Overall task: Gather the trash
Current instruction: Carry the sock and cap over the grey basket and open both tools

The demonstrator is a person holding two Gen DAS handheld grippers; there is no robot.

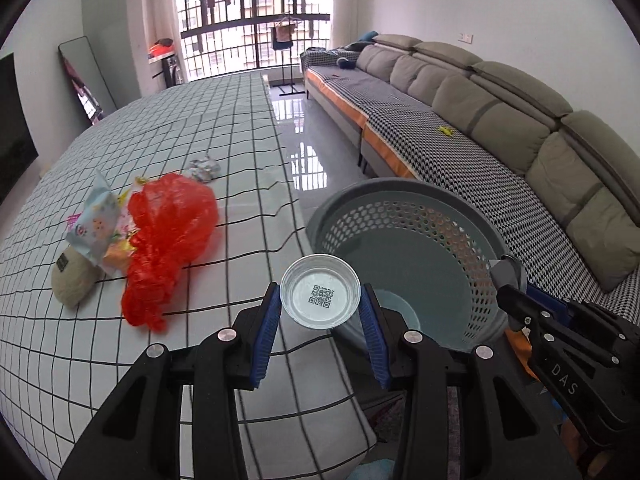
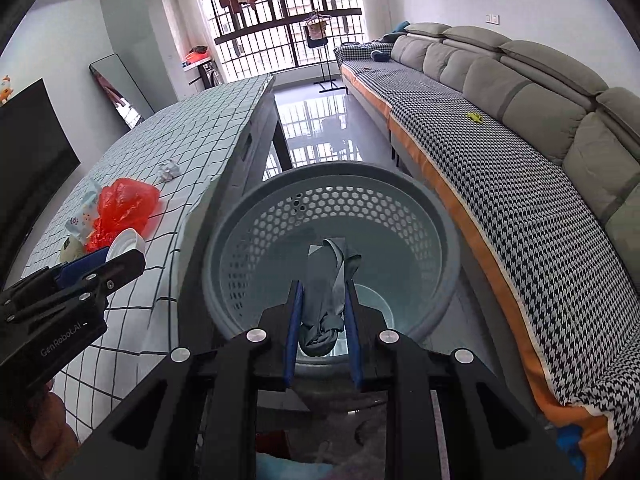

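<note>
My left gripper point(image 1: 320, 300) is shut on a silver foil cup point(image 1: 320, 296) with a QR code on its base, held at the table's right edge beside the grey perforated basket point(image 1: 404, 192). My right gripper point(image 2: 323, 292) is shut on a crumpled grey wrapper point(image 2: 326, 280) and holds it over the basket's point(image 2: 332, 180) opening. On the checked table point(image 1: 180, 112) lie a red plastic bag point(image 1: 168, 228), colourful snack packets point(image 1: 96, 224), a beige pouch point(image 1: 74, 280) and a crumpled paper ball point(image 1: 204, 168).
A long grey sofa point(image 1: 500, 120) with a houndstooth cover runs along the right. Glossy floor point(image 1: 304, 128) lies between table and sofa. A mirror point(image 1: 84, 76) leans on the far left wall. A clothes stand point(image 1: 284, 60) is by the window.
</note>
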